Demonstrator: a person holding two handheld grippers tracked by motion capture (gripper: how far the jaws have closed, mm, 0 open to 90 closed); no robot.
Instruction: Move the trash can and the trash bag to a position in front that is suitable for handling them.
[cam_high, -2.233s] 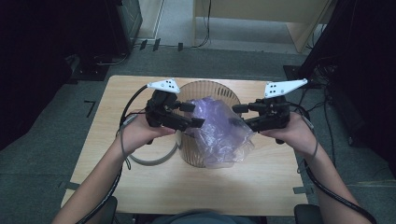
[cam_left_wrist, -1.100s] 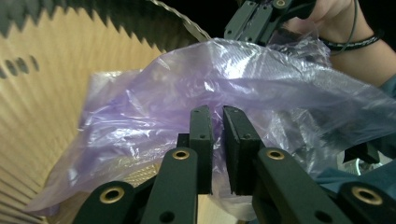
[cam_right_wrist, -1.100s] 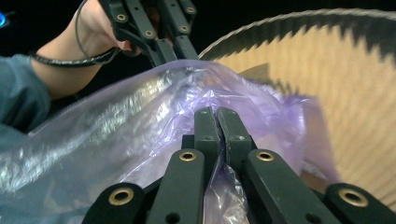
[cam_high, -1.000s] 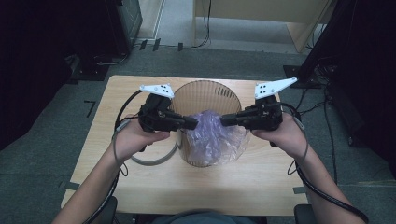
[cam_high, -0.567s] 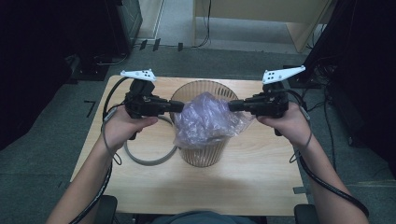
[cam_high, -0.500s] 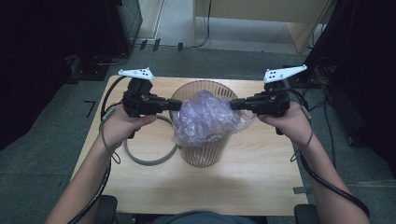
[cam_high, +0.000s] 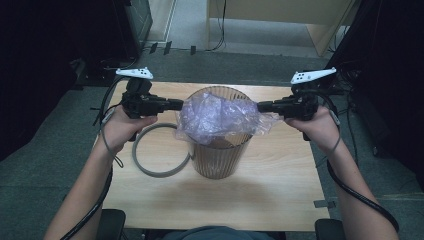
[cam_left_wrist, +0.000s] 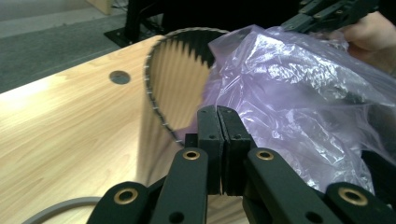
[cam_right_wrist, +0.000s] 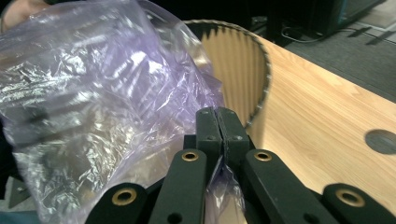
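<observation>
On the wooden table (cam_high: 280, 200), the left gripper (cam_high: 176, 104) at nine o'clock and right gripper (cam_high: 263, 106) at three are each pinching the purple bag (cam_high: 220, 117) over the ribbed bin (cam_high: 220, 160).

Left gripper (cam_high: 177, 104) and right gripper (cam_high: 260, 106) level, facing inward, fingers clamped.
</observation>
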